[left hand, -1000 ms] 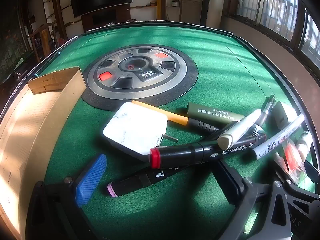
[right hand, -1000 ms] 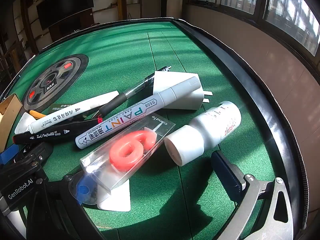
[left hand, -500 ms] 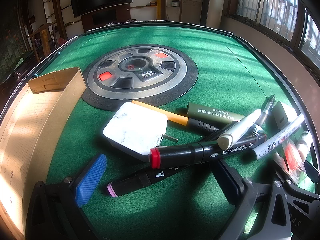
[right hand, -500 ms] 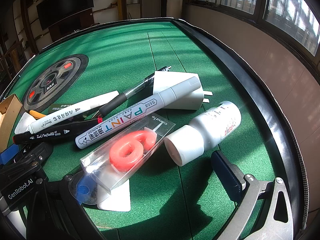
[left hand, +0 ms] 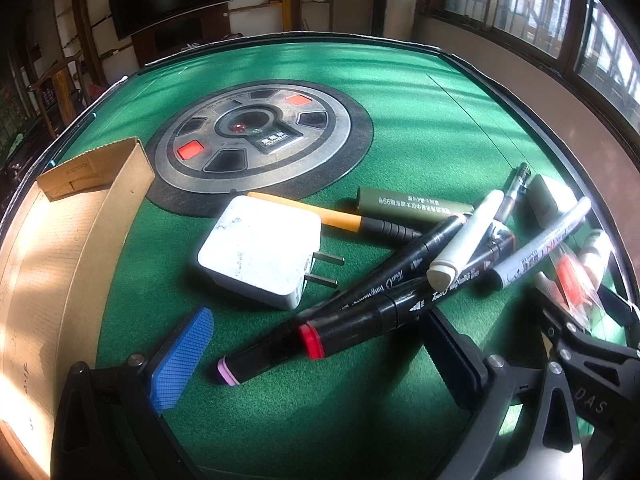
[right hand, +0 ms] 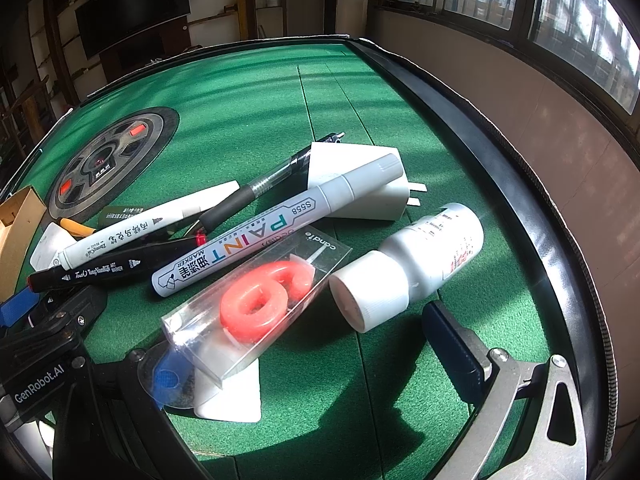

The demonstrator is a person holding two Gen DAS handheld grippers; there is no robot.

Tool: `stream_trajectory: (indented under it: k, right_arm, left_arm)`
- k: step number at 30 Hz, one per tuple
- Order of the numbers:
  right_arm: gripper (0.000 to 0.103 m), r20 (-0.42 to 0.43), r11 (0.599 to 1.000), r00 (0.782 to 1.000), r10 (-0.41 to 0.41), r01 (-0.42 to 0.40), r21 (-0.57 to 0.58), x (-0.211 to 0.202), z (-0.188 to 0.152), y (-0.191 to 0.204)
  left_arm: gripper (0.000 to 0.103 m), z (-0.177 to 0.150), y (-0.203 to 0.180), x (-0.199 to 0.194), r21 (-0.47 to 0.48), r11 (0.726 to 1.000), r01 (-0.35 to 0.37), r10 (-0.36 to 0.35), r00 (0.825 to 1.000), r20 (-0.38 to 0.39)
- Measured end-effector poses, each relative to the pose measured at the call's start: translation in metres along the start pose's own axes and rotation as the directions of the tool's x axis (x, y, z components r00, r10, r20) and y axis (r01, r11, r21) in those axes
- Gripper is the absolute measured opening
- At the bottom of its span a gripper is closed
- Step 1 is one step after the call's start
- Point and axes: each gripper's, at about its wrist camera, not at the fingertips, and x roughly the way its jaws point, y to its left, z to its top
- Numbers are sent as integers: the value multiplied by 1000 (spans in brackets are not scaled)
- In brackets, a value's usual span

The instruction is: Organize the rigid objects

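A pile of rigid objects lies on the green felt. In the left wrist view my left gripper is open and empty, its jaws either side of a black marker with a red band and a black marker with a pink end; a white plug adapter lies just ahead. In the right wrist view my right gripper is open and empty around a clear case holding a red "6" candle. A white bottle, a white paint marker and a second white plug adapter lie beyond.
An open cardboard box stands at the left. A round control panel sits in the table's middle. An orange pen, an olive tube and a white marker lie in the pile. The black table rim runs along the right.
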Motion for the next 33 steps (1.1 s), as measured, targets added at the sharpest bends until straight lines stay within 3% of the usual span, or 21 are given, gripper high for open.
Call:
stream_trajectory:
  k: [10, 15, 18, 22, 26, 29, 31, 33]
  right_arm:
    - [103, -1, 999, 1000, 28, -28, -28, -3, -5, 1]
    - [103, -76, 998, 997, 35, -38, -45, -1, 1, -1]
    - [103, -68, 999, 997, 24, -26, -33, 1, 2, 2]
    - [103, -56, 999, 998, 36, -36, -16, -1, 0, -2]
    - [101, 32, 990, 995, 99, -101, 94, -17, -5, -25]
    - [101, 169, 979, 981, 96, -123, 161, -40, -9, -39]
    - [101, 266, 968, 958, 107, -161, 190, -50, -13, -44]
    - [101, 239, 957, 955, 177, -224, 186, -42, -9, -46]
  left_arm:
    - [102, -19, 4, -13, 57, 998, 29, -31, 999, 24]
    - [102, -18, 6, -12, 46, 999, 27, -28, 999, 32]
    - [102, -18, 4, -12, 56, 998, 21, -23, 999, 29]
    - [102, -18, 10, -14, 85, 994, 68, -68, 998, 2]
    - [94, -22, 24, -36, 38, 983, 182, -183, 983, 18]
    - [94, -21, 29, -54, 62, 986, 153, -158, 984, 85]
    - [94, -17, 30, -58, 73, 987, 142, -150, 983, 109]
    - [94, -13, 27, -57, 89, 989, 121, -131, 984, 117]
